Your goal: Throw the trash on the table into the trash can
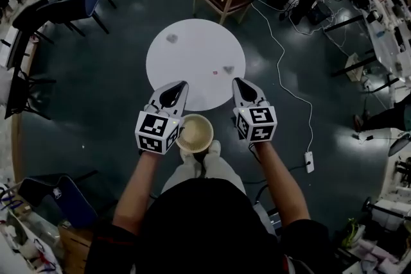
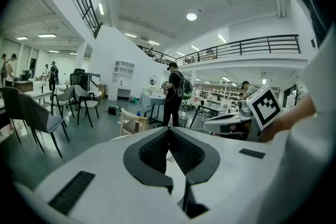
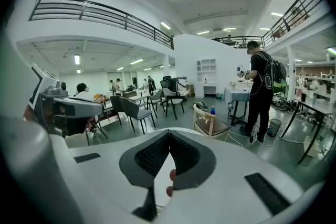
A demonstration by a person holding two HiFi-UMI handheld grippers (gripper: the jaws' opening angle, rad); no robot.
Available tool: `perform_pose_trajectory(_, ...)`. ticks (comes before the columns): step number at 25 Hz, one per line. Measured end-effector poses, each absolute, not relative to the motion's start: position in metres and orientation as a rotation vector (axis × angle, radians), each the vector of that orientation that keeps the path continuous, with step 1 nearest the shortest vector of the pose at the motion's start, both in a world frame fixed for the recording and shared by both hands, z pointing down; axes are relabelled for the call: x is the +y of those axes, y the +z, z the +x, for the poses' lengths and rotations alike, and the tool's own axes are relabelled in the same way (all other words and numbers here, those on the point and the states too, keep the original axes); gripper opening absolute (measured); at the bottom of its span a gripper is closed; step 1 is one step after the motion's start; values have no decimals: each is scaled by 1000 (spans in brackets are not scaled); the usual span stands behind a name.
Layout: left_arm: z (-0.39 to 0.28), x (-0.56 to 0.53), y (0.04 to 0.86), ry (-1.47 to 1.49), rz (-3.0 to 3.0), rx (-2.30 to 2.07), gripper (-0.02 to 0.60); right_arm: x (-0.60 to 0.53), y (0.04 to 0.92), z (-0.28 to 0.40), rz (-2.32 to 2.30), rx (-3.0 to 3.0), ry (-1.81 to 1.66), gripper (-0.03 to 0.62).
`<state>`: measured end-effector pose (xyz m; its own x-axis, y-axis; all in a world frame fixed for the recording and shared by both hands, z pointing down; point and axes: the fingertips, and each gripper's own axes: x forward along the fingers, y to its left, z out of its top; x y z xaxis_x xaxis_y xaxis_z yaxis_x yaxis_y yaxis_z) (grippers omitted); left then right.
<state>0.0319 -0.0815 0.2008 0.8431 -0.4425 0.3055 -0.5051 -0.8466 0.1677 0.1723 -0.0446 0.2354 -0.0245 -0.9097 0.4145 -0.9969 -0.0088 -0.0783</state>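
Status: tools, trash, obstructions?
Left tool, right tool shut, empty. Two grey crumpled scraps, one small pink scrap on round white table. Tan round trash can at feet. No obstruction seen.

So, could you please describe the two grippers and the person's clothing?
The white plastic left gripper and right gripper match: tapered tongs with dark grey ribbed pads, each carrying a cube of black-and-white square markers. The person wears a black short-sleeved top.

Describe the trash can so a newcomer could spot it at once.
Find the round white table mid-floor. Just off its near edge, at the person's feet, stands the trash can. It is the only beige, open-topped round container, sitting between the left gripper and the right gripper.
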Motion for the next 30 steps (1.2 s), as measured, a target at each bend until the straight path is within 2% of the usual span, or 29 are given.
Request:
perform_pose_trajectory(12,69,-60,287,381,2648,-695,15,-45,337,208,1945,-1947,673,20)
perform_pose_trajectory(24,101,-52,388,446,2552,-709,15,-71,435,241,1843,-1898,646,21)
perform_pose_trajectory(25,104,-54,397,451,2548,-713,15,-74,444,244,1838,-1901,652,26)
perform_pose_trajectory(27,110,-57,410,461,2543,-726,15,-80,459,249,1823,-1909,687,106)
perform_pose_trajectory(30,117,-60,426,464,2527,-749,15,-85,477,257,1801,-1901,706,114)
